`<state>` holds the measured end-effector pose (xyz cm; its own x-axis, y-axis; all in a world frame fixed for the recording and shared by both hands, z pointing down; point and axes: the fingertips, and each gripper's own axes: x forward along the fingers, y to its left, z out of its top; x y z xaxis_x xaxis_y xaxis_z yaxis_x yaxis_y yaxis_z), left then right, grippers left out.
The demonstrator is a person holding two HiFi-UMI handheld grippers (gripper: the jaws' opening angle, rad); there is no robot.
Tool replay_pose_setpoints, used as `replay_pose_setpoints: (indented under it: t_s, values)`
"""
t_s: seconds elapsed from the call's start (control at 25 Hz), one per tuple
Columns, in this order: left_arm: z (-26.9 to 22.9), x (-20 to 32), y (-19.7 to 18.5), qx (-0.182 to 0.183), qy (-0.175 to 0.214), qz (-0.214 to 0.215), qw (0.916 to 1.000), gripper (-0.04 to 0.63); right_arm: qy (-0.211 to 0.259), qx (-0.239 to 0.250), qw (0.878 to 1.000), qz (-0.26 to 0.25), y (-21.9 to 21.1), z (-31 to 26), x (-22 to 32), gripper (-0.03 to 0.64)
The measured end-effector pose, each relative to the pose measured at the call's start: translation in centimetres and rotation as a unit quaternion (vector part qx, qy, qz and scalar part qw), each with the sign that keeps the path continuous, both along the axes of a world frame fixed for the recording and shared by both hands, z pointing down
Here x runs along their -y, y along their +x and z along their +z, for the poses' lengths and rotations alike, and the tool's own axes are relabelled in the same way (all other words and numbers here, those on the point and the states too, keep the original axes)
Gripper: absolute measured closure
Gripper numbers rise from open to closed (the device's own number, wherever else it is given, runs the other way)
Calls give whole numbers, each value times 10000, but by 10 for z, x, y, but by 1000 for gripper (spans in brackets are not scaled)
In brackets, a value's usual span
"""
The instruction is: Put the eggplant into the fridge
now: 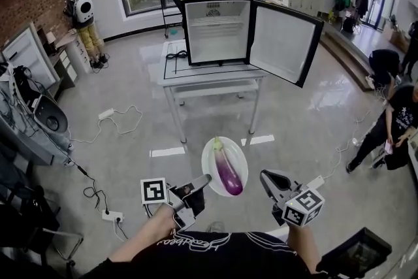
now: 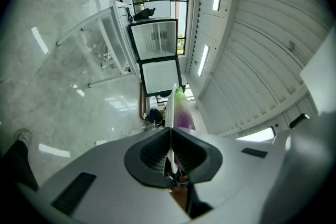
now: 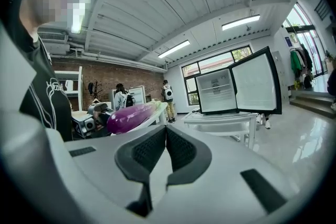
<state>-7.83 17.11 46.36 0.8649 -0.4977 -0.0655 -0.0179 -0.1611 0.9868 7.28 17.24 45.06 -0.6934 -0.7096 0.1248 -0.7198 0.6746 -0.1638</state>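
Note:
A purple eggplant [image 1: 228,170] with a green stem lies on a white plate [image 1: 210,157] held out over the floor. My left gripper [image 1: 206,180] is shut on the plate's near rim; in the left gripper view the plate [image 2: 170,105] stands edge-on between the pads, with the eggplant [image 2: 183,114] beside it. My right gripper [image 1: 266,180] hangs just right of the plate, shut and empty. Its own view shows the eggplant [image 3: 130,117] to the left of its closed tips [image 3: 166,128]. The small fridge [image 1: 217,29] stands ahead on a white table [image 1: 173,72], its door [image 1: 282,41] swung wide open.
Cables and a power strip [image 1: 108,214] trail over the floor at the left, beside grey equipment [image 1: 39,114]. Several people stand at the back by the windows. Another person [image 1: 392,127] crouches at the right. Glossy floor lies between me and the table.

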Motion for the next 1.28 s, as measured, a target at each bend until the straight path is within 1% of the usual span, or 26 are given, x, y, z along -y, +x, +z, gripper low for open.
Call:
replay_pose_setpoints:
  t_s: [0.12,0.32,0.48,0.64,0.8,0.96,1.08,1.28]
  values:
    - [6,45,-5,6,-118,12,9999,577,-109,21,9999,49,-5,5,43,611]
    - [5,116,-13,-42,-86,62,9999,577,-75,-2,9999,68,-18,3,114,611]
    - [4,152,-20,-91,-48,67,9999,577,17,10,10000,94,-26,-8,148,611]
    - [0,170,-24,-135,40,123,9998,577,106,-104,9997,184,-29,-12,161,611]
    - [-5,176,-26,-216,118,151,9996,577,111,-150,9996,201,-29,-13,164,611]
    - [-9,179,-31,-259,155,165,9994,577,229,-365,9988,245,-31,-19,169,611]
    - [-14,181,-33,-242,198,150,9994,577,292,-166,9992,216,-34,-31,173,611]
    - [-18,197,-36,-271,255,-46,9993,577,349,-186,9992,15,-38,-29,190,611]
